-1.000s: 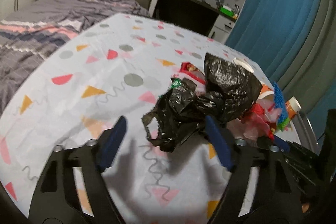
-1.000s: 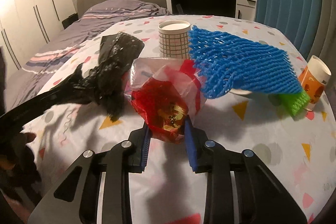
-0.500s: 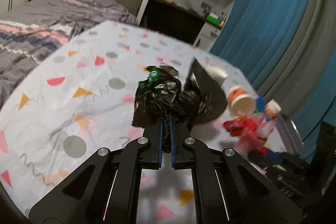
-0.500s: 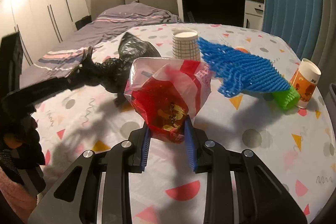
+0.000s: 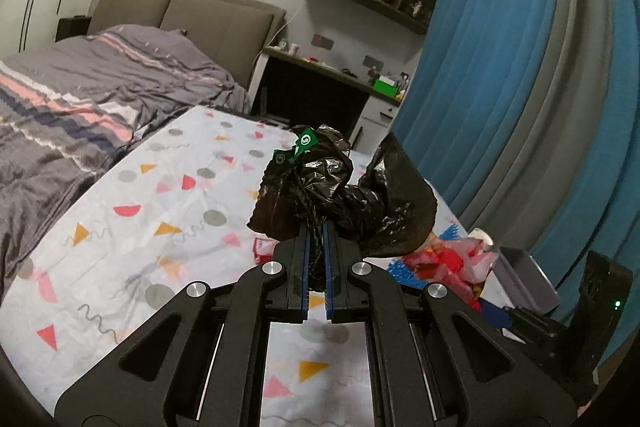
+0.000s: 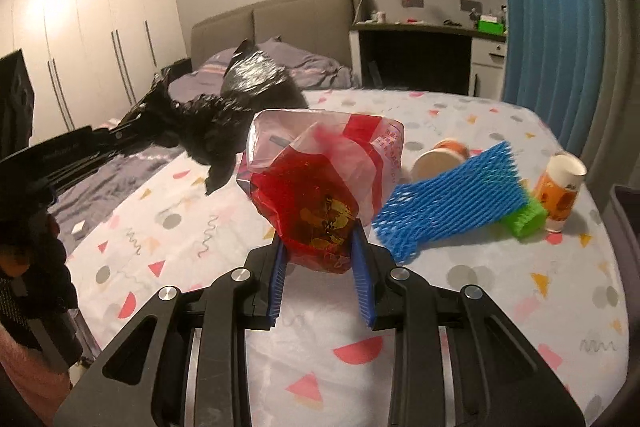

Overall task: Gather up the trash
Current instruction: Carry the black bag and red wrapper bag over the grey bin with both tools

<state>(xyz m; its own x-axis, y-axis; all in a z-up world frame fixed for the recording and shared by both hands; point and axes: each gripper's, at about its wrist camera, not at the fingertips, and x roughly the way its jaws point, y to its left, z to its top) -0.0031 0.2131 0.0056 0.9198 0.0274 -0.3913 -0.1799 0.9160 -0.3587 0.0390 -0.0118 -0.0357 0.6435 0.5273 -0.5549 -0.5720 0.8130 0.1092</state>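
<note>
My left gripper (image 5: 316, 231) is shut on a crumpled black trash bag (image 5: 344, 195) and holds it up above the patterned table (image 5: 168, 211). The bag also shows in the right wrist view (image 6: 224, 123), hanging from the left gripper at the left. My right gripper (image 6: 320, 251) is shut on a red and clear plastic snack bag (image 6: 320, 187), lifted off the table. That red bag shows in the left wrist view (image 5: 452, 263) at lower right.
On the table lie a blue foam net (image 6: 452, 203), a green foam piece (image 6: 528, 219), an upright orange cup (image 6: 562, 191) and a tipped paper cup (image 6: 436, 163). A grey bin (image 5: 524, 279) stands at the table's right edge. A bed (image 5: 80, 115) lies behind.
My left gripper closed on the black bag and lifted it off the table. My right gripper rose with the red bag. The white paper cup has tipped over.
</note>
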